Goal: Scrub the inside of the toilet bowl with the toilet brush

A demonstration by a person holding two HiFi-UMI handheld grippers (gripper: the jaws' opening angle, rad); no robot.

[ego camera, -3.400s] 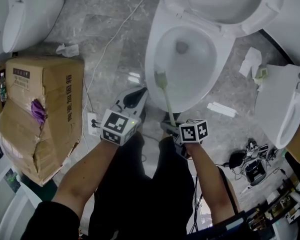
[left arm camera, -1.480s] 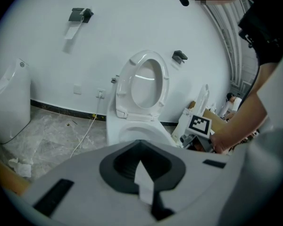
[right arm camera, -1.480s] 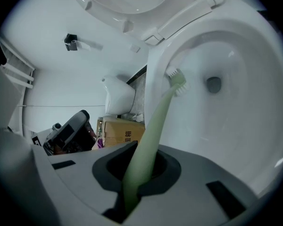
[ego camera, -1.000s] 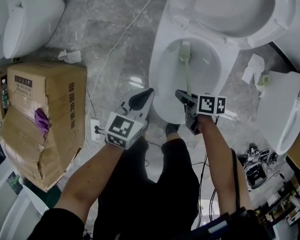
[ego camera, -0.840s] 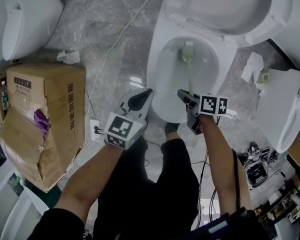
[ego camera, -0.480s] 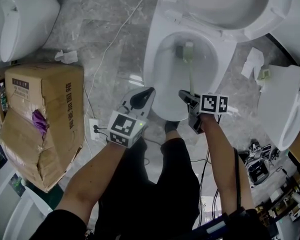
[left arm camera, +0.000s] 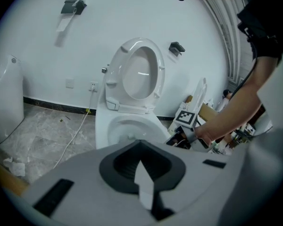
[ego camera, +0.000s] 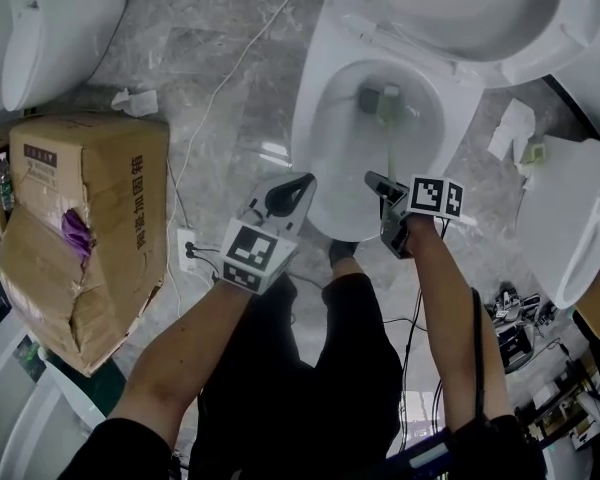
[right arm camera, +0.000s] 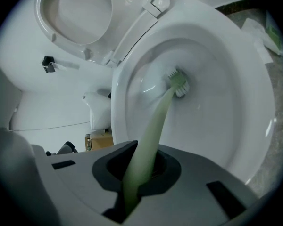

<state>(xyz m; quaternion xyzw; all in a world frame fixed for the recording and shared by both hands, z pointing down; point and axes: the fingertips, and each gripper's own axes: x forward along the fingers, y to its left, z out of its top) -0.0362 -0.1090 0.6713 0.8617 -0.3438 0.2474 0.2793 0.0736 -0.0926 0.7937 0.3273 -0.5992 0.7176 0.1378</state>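
My right gripper is clamped tight on the pale green handle of the toilet brush, which runs straight out from between the jaws and down into the toilet bowl. In the right gripper view the handle fills the gap of that gripper, and the toilet brush ends in a bristled head that lies low in the toilet bowl, against the white inner wall as far as I can tell. From the head view the head of the brush sits just right of the dark drain opening, towards the far end of the bowl. The seat and lid stand raised at the far side. My left gripper hangs outside the bowl, just beside its near left rim, pointing towards the toilet. In the left gripper view the jaws of the left gripper are drawn in to a narrow slit with nothing between them, and past them I see the toilet bowl, the seat and lid upright against the wall, and the right gripper at the bowl's right edge. On the marble floor to the left stands a torn cardboard box, with a crumpled tissue beyond it and a white cable running past the toilet's left side.
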